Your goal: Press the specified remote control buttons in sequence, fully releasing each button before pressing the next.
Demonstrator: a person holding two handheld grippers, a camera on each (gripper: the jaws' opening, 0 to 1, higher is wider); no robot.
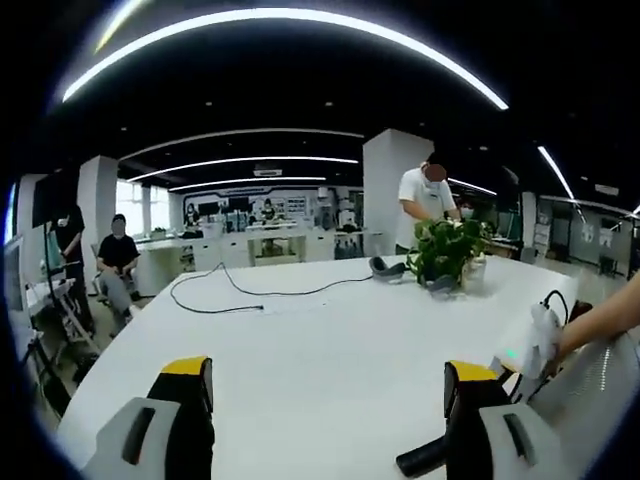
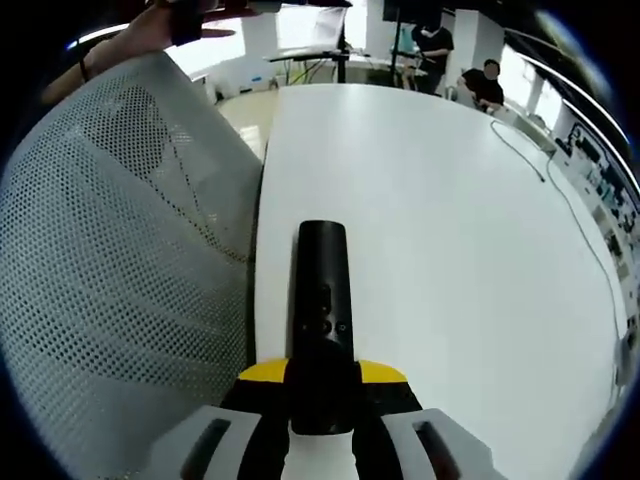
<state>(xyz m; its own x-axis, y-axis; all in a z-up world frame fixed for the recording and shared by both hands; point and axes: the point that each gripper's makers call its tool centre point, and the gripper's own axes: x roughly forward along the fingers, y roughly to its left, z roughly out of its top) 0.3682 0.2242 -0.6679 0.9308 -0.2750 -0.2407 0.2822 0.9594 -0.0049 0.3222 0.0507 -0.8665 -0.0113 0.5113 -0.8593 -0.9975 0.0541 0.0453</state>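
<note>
In the right gripper view a slim black remote (image 2: 322, 310) lies lengthwise on the white table (image 2: 440, 200), buttons facing up. My right gripper (image 2: 322, 385) is shut on its near end, with the yellow-tipped fingers (image 2: 262, 372) pressed against both sides. My left gripper (image 1: 328, 400) hangs open above the white table (image 1: 320, 340) with nothing between its jaws. A black rounded end (image 1: 420, 458) pokes out beside the left gripper's right jaw; I cannot tell whether it is the remote.
A grey mesh chair back (image 2: 120, 250) stands close along the table edge, left of the remote. A person's hand (image 1: 600, 320) reaches in from the right holding something white. A potted plant (image 1: 445, 250), headphones (image 1: 385, 267) and a black cable (image 1: 250, 292) lie far across the table. People stand and sit beyond.
</note>
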